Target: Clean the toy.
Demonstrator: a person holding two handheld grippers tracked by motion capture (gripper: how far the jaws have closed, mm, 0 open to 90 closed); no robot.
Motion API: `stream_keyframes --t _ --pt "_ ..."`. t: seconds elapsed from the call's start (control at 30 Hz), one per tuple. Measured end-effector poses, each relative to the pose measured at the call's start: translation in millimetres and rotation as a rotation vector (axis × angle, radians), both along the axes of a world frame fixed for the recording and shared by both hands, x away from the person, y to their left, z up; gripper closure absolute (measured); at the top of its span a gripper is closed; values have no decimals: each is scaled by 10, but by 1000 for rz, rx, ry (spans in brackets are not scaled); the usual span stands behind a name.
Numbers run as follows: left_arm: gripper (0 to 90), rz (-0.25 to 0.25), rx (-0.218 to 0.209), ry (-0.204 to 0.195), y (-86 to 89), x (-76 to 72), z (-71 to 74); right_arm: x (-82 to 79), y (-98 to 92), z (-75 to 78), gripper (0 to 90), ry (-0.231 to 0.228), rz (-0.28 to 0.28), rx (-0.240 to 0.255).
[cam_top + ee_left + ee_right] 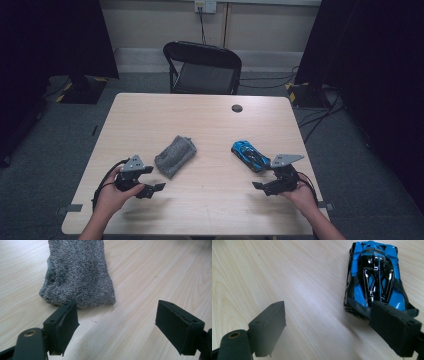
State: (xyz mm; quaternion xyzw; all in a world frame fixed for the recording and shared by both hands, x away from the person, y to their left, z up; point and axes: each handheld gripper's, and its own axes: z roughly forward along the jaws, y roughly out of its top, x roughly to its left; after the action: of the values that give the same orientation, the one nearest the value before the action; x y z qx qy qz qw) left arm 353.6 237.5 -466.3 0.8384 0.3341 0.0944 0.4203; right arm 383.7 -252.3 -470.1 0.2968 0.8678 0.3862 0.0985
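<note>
I see a pale wooden surface [200,120]. A folded grey towel [175,155] lies left of centre, a blue toy car [250,155] to the right, and a small dark round cap [237,108] at the far edge.

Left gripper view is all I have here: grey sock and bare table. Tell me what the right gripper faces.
Observer: A blue toy race car lies just ahead of the right gripper, jaws open, nothing between them.
Operator: Place the car against my sock.
Observer: In the high view the grey sock lies left of it, bare table between them.
Operator: Report what lies beyond the table.
Observer: A black folding chair stands at the far edge.
</note>
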Motion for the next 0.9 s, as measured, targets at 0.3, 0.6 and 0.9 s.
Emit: stream_keyframes --t 0.3,0.6,0.9 --pt "181 12 2 3 69 -30 -24 -67 -49 -24 130 3 10 -4" --pt "181 17 16 -8 147 -49 -52 -91 -106 -32 130 2 7 -5" --pt "181 39 9 -5 237 -55 -90 -104 -209 -85 128 1 -1 -20"
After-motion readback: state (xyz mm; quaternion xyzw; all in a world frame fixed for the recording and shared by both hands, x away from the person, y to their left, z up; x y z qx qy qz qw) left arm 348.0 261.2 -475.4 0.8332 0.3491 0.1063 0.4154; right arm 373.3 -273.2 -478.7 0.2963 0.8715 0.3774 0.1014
